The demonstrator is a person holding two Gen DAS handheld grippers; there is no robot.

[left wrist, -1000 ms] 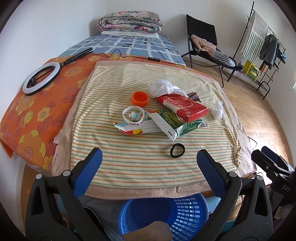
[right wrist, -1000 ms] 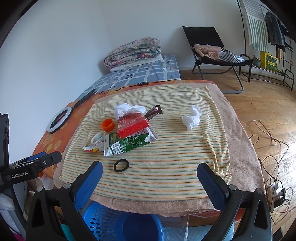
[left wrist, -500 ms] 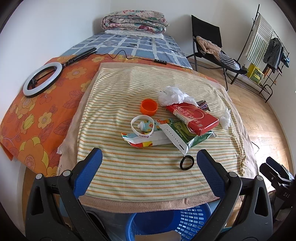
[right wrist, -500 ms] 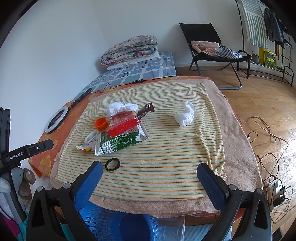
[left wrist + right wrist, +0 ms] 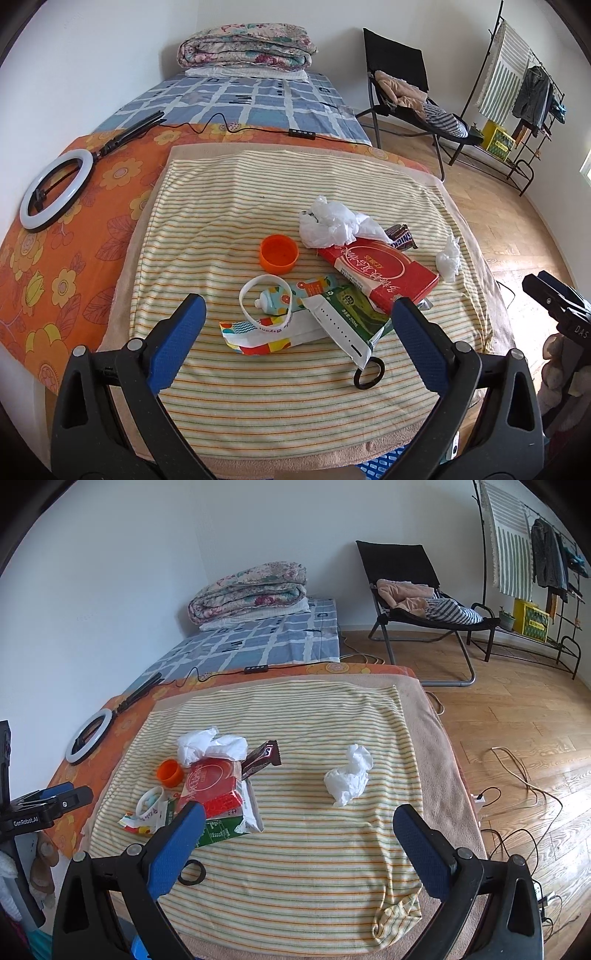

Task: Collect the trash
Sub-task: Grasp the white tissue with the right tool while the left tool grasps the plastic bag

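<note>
Trash lies on a striped towel (image 5: 229,221): a red box (image 5: 376,269) on a green carton (image 5: 347,325), a crumpled white plastic bag (image 5: 328,221), an orange cap (image 5: 279,254), a white ring (image 5: 264,304) over a small tube, a colourful wrapper (image 5: 258,341), a chocolate bar wrapper (image 5: 400,233), a crumpled tissue (image 5: 448,258) and a black ring (image 5: 368,376). My left gripper (image 5: 297,350) is open, hovering over the wrapper and carton. My right gripper (image 5: 297,845) is open over the towel's near part, with the tissue (image 5: 349,773) beyond it.
A ring light (image 5: 55,188) lies on the orange flowered sheet at left. A folded quilt (image 5: 247,48) sits on the far mattress. A black chair (image 5: 417,602) and a clothes rack (image 5: 532,554) stand on the wooden floor at right, with cables (image 5: 517,786) beside the bed. A blue basket's rim (image 5: 384,467) shows below.
Both grippers have moved forward toward the trash pile, which now looks larger. The blue basket below has slid almost out of view. Both stay open.
</note>
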